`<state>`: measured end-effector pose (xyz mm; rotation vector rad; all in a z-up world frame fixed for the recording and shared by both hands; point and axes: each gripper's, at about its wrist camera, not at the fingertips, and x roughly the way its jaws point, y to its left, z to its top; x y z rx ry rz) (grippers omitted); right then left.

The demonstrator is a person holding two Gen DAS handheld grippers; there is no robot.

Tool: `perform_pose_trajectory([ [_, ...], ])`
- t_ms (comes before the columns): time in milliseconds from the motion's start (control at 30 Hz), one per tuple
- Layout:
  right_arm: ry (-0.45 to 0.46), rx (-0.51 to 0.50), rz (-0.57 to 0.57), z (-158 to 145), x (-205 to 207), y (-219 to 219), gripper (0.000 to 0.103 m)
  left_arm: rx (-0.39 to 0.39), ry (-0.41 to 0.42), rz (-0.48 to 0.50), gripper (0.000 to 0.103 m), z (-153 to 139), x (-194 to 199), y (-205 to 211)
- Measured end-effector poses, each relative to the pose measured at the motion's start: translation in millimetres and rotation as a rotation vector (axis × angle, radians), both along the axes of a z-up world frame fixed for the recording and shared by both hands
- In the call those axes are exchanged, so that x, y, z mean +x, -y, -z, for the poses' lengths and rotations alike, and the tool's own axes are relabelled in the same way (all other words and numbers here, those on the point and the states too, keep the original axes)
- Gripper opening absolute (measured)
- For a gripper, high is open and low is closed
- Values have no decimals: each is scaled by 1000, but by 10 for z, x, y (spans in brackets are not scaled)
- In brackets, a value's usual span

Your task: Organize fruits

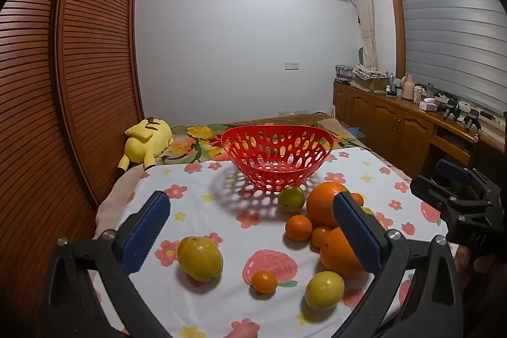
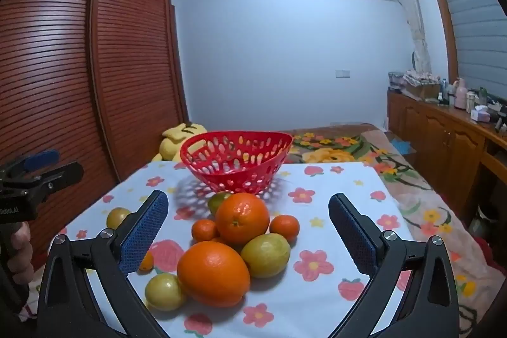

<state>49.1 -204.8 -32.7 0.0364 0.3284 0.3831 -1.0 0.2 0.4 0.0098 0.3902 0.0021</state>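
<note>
An empty red perforated basket [image 1: 277, 160] [image 2: 236, 162] stands at the far side of a flower-print cloth [image 1: 196, 211]. In front of it lie two big oranges [image 2: 242, 217] [image 2: 214, 273], small tangerines [image 1: 298, 227] [image 2: 284, 227] and several yellow-green fruits [image 1: 199, 258] [image 2: 265, 255]. My left gripper [image 1: 253, 211] hovers open above the cloth, a yellow-green fruit low between its fingers, untouched. My right gripper [image 2: 248, 208] is open over the pile of oranges with nothing gripped. The right gripper's body [image 1: 456, 195] shows at the left view's right edge.
A yellow plush toy [image 1: 145, 144] lies behind the cloth by a slatted wooden wardrobe [image 1: 79, 84]. A floral bedspread [image 2: 348, 151] stretches beyond the basket. A wooden cabinet [image 2: 443, 141] with clutter lines the right wall under a blind-covered window.
</note>
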Motion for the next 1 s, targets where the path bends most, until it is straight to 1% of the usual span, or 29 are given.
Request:
perform_pose_trajectory([
  [300, -5, -9, 2, -14, -13, -12, 103, 6, 3, 6, 103, 9, -32, 26],
  [333, -6, 1, 4, -47, -68, -6, 103, 8, 2, 5, 103, 5, -36, 36],
  [633, -8, 3, 9, -27, -41, -14, 103, 10, -9, 3, 103, 66, -45, 25],
  [1000, -3, -2, 8, -30, -60, -17, 103, 7, -9, 3, 103, 74, -39, -5],
])
